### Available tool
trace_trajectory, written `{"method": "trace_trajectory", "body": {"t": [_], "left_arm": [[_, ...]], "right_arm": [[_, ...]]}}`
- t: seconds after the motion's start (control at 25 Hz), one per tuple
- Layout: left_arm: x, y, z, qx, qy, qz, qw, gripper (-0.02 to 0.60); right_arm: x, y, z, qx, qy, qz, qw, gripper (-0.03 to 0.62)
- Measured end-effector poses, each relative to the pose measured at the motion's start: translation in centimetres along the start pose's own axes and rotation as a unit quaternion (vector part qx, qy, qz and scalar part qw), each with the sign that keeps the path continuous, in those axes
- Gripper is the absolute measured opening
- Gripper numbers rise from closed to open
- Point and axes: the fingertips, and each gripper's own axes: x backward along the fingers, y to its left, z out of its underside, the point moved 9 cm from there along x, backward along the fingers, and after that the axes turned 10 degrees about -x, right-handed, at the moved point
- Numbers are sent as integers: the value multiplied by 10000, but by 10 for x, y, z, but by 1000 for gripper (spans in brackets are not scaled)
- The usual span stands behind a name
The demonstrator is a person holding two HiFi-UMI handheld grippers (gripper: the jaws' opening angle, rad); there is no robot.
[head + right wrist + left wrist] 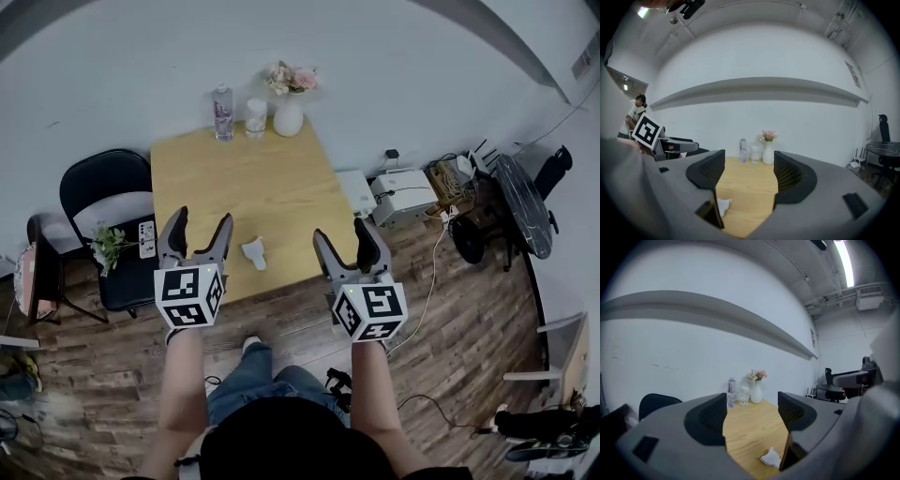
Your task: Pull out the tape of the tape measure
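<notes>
Over the near edge of the wooden table (281,178), the left gripper (202,220) and right gripper (342,232) both hover with jaws spread and nothing between them. A small white thing (253,253), likely the tape measure, lies on the table between them, untouched, so pulling looks not yet begun. Next move: one gripper pins the case while the other pinches the tape tip.
</notes>
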Motion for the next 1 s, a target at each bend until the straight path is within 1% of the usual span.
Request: {"method": "trace_trajectory", "body": {"t": [0.28,0.56,0.76,1.0], "left_arm": [[-13,6,30,97,421,-48,9991,345],[-28,-11,61,237,864,-62,9960,345],[-40,-34,88,454,1311,-178,9902,345],[-55,-68,121,741,1803,-385,9801,345]], "right_arm": [[-30,-6,20,-12,362,-196,9991,336],[-56,-18,39,-20,789,-482,9957,336],[-74,-32,48,47,1126,-774,9906,336],[-96,-62,57,-35,1397,-1083,9842,336]]}}
